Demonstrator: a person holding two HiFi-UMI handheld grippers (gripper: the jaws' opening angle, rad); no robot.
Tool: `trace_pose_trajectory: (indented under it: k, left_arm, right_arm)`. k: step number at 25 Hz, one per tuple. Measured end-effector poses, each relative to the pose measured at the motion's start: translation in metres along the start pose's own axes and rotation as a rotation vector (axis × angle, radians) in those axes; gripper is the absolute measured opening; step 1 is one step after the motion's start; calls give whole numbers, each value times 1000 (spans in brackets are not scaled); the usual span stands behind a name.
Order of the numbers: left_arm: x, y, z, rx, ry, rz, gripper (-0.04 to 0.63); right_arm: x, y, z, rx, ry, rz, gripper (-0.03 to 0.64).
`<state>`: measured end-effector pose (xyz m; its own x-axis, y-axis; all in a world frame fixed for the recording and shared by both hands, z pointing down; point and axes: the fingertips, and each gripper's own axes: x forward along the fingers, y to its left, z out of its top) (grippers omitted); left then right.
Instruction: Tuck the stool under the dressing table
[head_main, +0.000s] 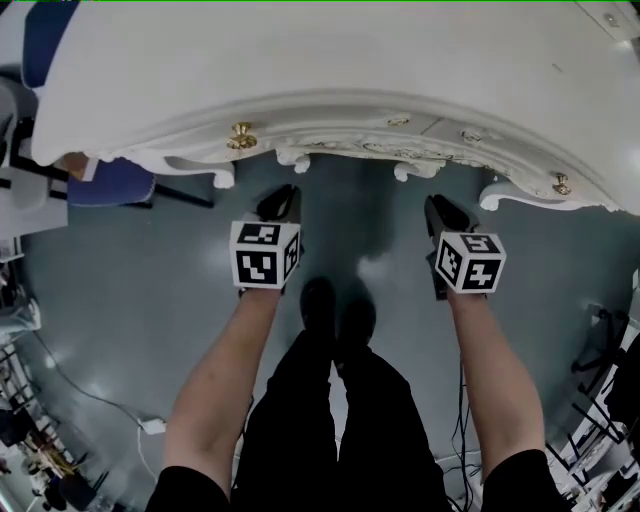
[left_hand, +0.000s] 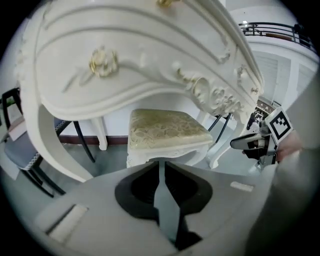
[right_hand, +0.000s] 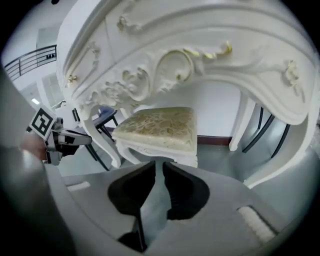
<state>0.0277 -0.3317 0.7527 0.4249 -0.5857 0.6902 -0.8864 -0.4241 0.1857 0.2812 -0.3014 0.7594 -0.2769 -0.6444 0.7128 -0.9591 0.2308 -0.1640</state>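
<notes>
- Stool (left_hand: 167, 130) sits in the knee gap beneath the dressing table (head_main: 330, 60), its cushioned seat under the carved apron, so the tuck looks finished to me
- Left claw (left_hand: 161, 162) is closed and empty; right claw (right_hand: 158, 163) stands a sliver apart, also empty; both hang short of the stool, probably because nothing more needs pushing
- Head view hides the stool beneath the table top; only the two gripper views show it, and each catches the other claw off to one side

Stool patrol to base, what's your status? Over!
Left tool shut, right tool barely open, both empty. Stool tucked under dressing table. Nothing blocking.
</notes>
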Motion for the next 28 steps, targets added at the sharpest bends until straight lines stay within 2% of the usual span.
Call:
trace_pose_trajectory:
  k: [4,9,13,20,24,28]
  left_arm:
    - [-70,-25,31,-2,-3,8,34]
    - [-139,-61,100,79,-72,-9,17]
    - [-183,-90,132,123,-107,-50,17]
    - [-250,-115,149,67,-133,-66,17]
    - [-283,-134,155,6,-160,-141,17]
    - [-309,-151,159,88,-151,-172,17]
  right_arm:
    - [-67,44,-7,-1,26,76,33]
    - [-139,88,11,-57,28,144,18]
    - [-185,113,16,-88,29,183,18]
    - [-256,110,21,0,25,148,17]
    - [-290,104,34,6,1,137,17]
    - [-312,95,54,22,-43,121,17]
